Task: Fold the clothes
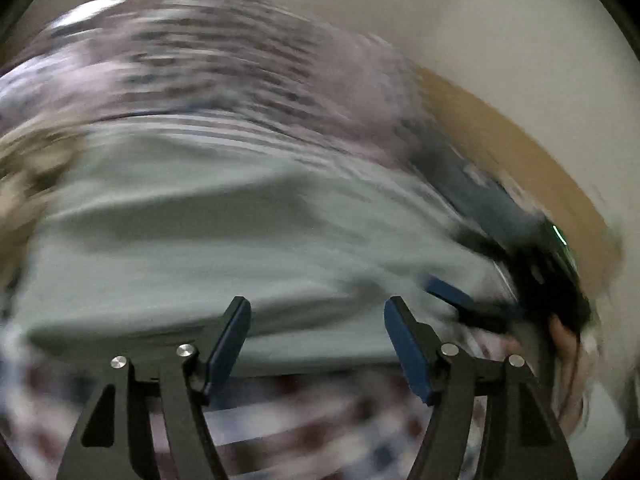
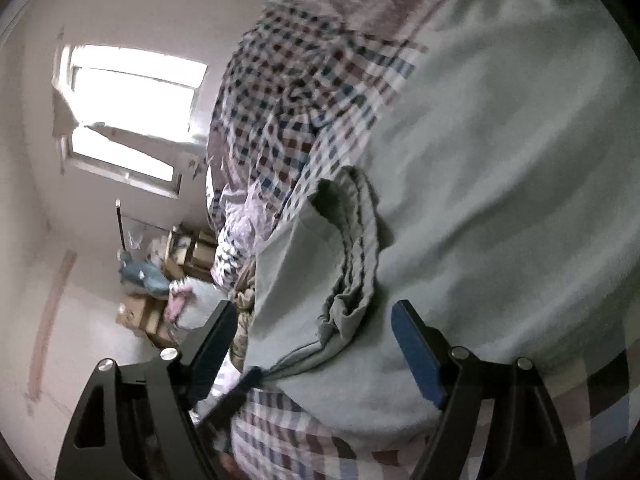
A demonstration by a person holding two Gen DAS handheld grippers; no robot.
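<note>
A pale grey-green garment [image 1: 224,220] lies spread on a checkered bedsheet [image 1: 280,432]; the left wrist view is motion-blurred. My left gripper [image 1: 318,344] is open and empty, just above the garment's near edge. The right gripper [image 1: 460,300] shows at the right of that view, held in a hand. In the right wrist view the same garment [image 2: 500,160] fills the right side, with a bunched ribbed hem or collar [image 2: 352,256]. My right gripper [image 2: 314,344] is open, with its jaws on either side of the garment's edge below that bunched part.
The checkered sheet [image 2: 288,92] is rumpled in a heap behind the garment. A bright window [image 2: 132,112] is in the far wall. Cardboard boxes and bags [image 2: 160,280] are piled on the floor. A wooden bed frame edge [image 1: 520,152] runs along the right.
</note>
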